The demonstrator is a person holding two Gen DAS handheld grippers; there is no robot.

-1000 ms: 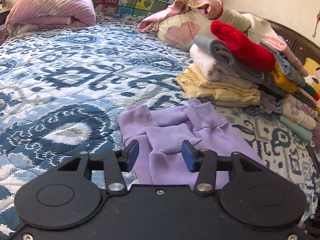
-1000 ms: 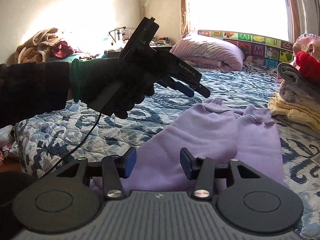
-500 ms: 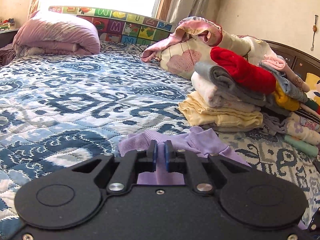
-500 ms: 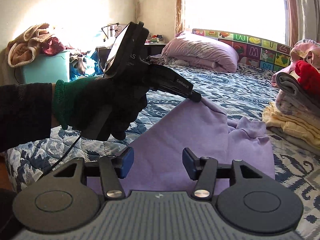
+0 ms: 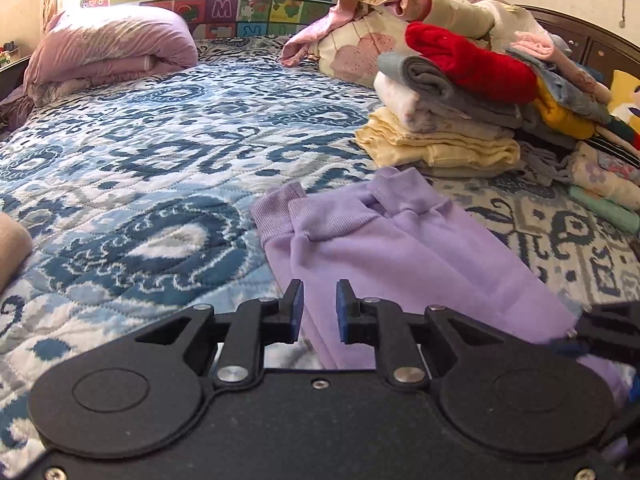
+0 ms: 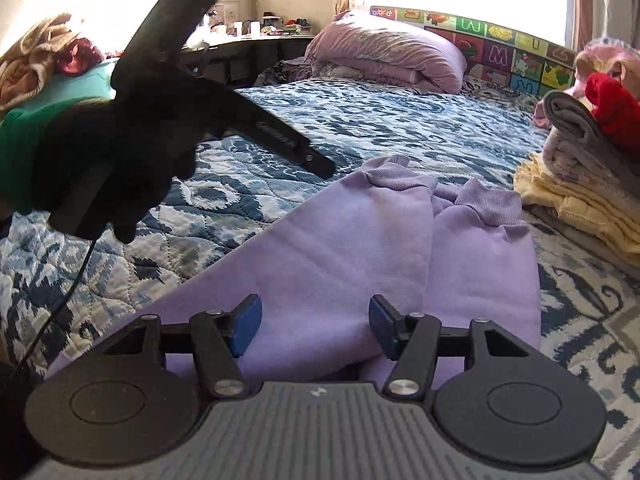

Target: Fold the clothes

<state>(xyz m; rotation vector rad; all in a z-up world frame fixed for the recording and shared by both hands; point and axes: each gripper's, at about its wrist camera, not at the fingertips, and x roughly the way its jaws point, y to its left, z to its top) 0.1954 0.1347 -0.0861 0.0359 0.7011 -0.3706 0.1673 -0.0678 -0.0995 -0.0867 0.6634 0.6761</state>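
The lavender garment [image 5: 404, 248] lies spread on the blue-patterned bed quilt [image 5: 152, 152], filling the lower centre and lower right of the left wrist view; its ribbed cuffs [image 5: 316, 212] point up-frame toward the stack of folded clothes [image 5: 448, 120] at the right edge. In the right wrist view the same garment runs from the bottom centre up toward the middle, both cuffs lying near the pile.

The left hand-held gripper [image 5: 319, 311] sits low in its own frame, angled downward over the near part of the garment. Its blue pads stand a narrow gap apart and the jaws are opening; lavender cloth shows behind the gap, but the pads press on nothing. From the right wrist view this tool appears in the upper left, gripped by a hand in a dark glove [image 6: 108, 168] with a green cuff, the forearm coming in from the left edge and the long black fingers [image 6: 316, 160] slanting down toward the nearer cuff, their tips just above the fabric and clear of it. A thin cable hangs below the glove.

The right hand-held gripper [image 6: 314, 326] is tilted down over the garment's wide near portion, its jaws well apart and opening, with cloth seen beyond them but not pinched
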